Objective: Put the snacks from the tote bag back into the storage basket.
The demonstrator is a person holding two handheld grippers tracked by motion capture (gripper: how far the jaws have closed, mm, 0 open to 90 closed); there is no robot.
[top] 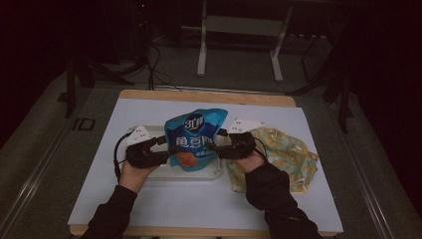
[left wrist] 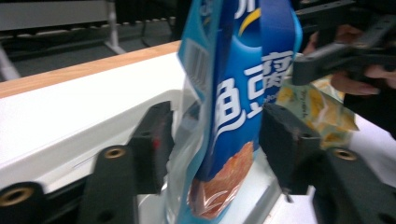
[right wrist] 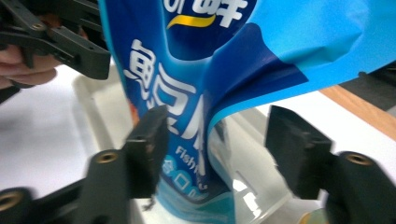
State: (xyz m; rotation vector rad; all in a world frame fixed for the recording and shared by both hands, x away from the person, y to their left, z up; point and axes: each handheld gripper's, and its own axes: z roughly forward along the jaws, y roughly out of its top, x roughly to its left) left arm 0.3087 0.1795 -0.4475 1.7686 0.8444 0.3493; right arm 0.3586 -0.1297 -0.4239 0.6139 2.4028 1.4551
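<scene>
A person sits at a white-topped table point(top: 149, 209), dark sleeves reaching in from the near edge, with 1 two-jaw gripper in each hand. Between the 2 grippers a blue snack pouch point(top: 193, 139) stands upright in a shallow white tray point(top: 211, 174) at the middle of the table. The pouch carries large white lettering and a picture of orange-brown food near its bottom; its top flops open and bends toward the right.

The left gripper point(top: 166, 149) comes at the pouch from the left. In the left gripper view its jaws stand part open, 1 on each side of the pouch's edge. The right-hand pad sits against or just beside the film, and the left-hand pad stands a little apart from the clear side, so nothing is clamped.

The right gripper point(top: 219, 147) comes in from the right. In the right gripper view its jaws stand wide. The left-hand pad sits close against the printed face and the right-hand pad is well apart from the pouch, so it has no hold.

A yellow patterned cloth point(top: 288, 154) lies crumpled on the table just right of the tray, under the right hand.
</scene>
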